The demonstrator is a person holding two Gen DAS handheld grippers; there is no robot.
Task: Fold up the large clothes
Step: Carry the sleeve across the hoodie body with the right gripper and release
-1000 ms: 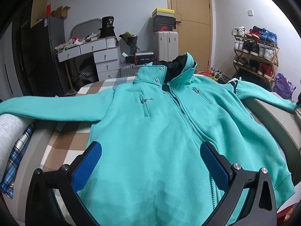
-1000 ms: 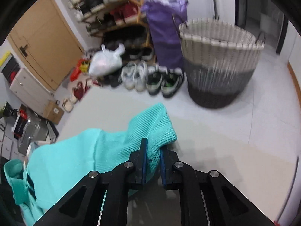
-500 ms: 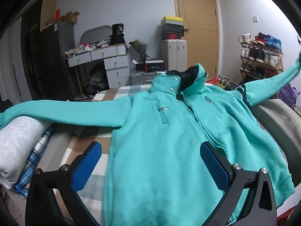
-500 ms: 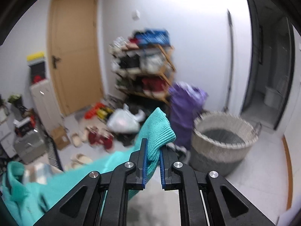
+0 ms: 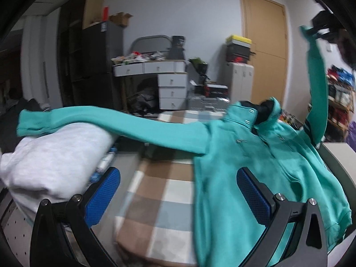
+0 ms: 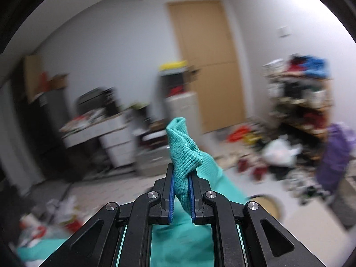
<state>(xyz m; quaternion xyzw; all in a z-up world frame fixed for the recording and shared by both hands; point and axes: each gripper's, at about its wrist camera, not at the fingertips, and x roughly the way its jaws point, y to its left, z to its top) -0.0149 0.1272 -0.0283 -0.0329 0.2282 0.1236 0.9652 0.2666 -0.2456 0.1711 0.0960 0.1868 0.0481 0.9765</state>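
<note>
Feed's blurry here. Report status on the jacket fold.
Right hand-held gripper shut on cuff, sleeve raised. Left hand-held gripper open, empty. Jacket flat on bed, other sleeve draped over white pile.

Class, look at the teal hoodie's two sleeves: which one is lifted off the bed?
The sleeve at the picture's right, held up by its cuff in the right tool. The other sleeve lies outstretched over the white bundle.

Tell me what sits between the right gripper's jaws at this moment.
The ribbed cuff of the teal jacket is pinched between the jaws of the right gripper, shown clearly in the right wrist view.
</note>
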